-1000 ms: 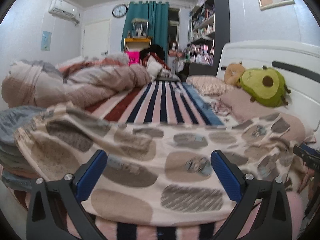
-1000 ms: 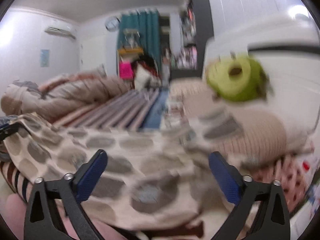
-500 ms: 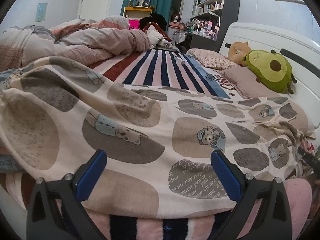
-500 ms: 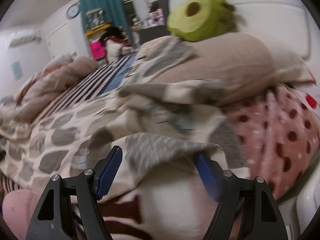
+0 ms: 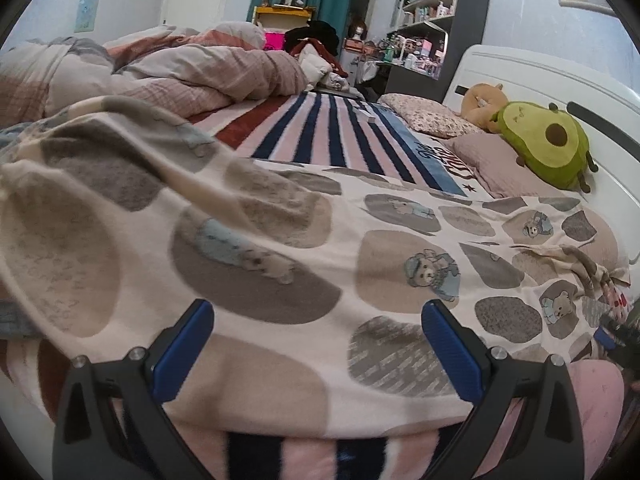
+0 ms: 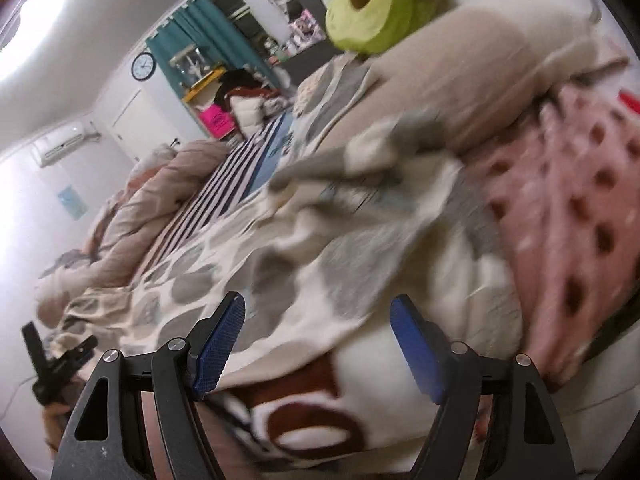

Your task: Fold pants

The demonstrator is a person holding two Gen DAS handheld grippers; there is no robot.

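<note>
The pants (image 5: pixel 304 264) are cream with grey and tan ovals and small bear prints. They lie spread across the near side of the bed, with one end bunched up at the left. My left gripper (image 5: pixel 318 344) is open, low over the near edge of the pants, with nothing between its blue pads. In the blurred right wrist view, my right gripper (image 6: pixel 318 344) is open at the crumpled other end of the pants (image 6: pixel 320 248), holding nothing. The left gripper also shows in the right wrist view (image 6: pixel 56 364) at the far left.
The bed has a striped blanket (image 5: pixel 336 132) and a heaped pink quilt (image 5: pixel 192 76) at the back left. An avocado plush (image 5: pixel 544 144) and pillows (image 5: pixel 508 164) lie by the white headboard. A pink spotted pillow (image 6: pixel 576 240) lies right of the right gripper.
Both grippers have dropped closer to the pants. The right gripper has tilted and swung toward the crumpled end by the pillows, its jaws a little narrower. The pants' left end has bunched up.
</note>
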